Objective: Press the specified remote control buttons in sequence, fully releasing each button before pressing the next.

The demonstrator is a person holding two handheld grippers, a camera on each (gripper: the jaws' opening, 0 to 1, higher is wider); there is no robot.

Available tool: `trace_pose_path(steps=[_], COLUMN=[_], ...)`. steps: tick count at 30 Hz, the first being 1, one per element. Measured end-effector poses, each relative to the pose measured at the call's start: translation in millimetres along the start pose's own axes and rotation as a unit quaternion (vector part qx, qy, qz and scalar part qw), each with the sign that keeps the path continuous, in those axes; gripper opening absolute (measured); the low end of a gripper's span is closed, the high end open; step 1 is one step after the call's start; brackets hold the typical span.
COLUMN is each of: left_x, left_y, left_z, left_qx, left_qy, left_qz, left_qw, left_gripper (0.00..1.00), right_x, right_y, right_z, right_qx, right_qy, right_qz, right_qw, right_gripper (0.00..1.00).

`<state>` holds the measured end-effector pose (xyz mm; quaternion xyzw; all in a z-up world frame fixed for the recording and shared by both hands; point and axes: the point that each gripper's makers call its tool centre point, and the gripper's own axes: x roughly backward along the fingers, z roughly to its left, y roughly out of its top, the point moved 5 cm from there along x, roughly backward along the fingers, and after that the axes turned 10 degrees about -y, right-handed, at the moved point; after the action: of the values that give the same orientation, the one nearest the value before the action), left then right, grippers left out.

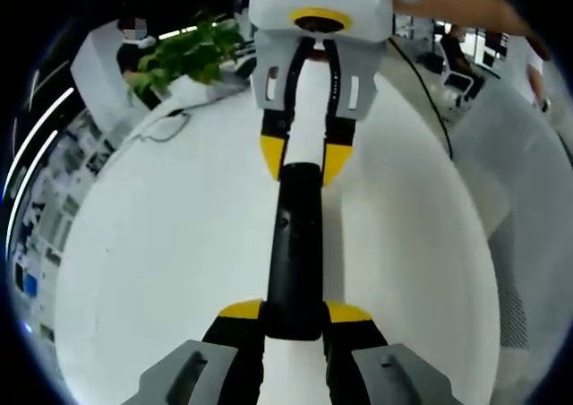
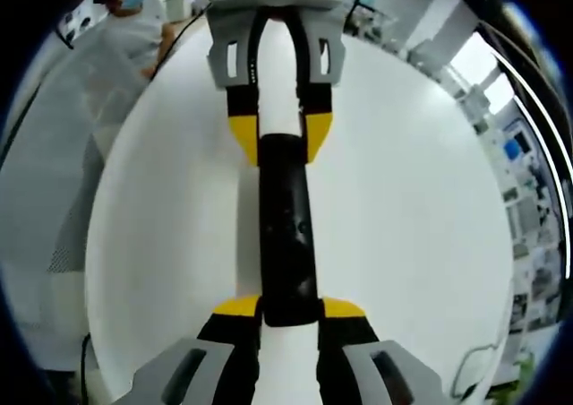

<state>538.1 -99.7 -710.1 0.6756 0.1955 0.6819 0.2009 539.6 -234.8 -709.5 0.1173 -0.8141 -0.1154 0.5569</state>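
I see the black remote control [image 1: 294, 248] lying lengthwise on the white table [image 1: 161, 244], held at both ends. Left gripper [image 1: 294, 314] pinches its near end, jaws closed on it; right gripper [image 2: 291, 308] clamps the opposite end the same way (yellow tips touching its sides). Beyond the remote: potted plant [image 1: 183, 54], black cable [image 1: 421, 91].

No readable text or labels.
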Motion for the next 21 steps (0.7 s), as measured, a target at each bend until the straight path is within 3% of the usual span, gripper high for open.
trace_pose_path(steps=[21], left_x=[-10.6], left_y=[-3.0], left_z=[51.8], left_qx=[-0.003], left_qy=[0.014], left_qz=[0.010], left_qw=[0.9999], left_gripper=[0.23], right_x=[-25.3], right_y=[-7.7], right_z=[-43.2], right_qx=[0.004], right_qy=[-0.018], right_qz=[-0.002], right_qw=[0.9998], right_gripper=[0.20])
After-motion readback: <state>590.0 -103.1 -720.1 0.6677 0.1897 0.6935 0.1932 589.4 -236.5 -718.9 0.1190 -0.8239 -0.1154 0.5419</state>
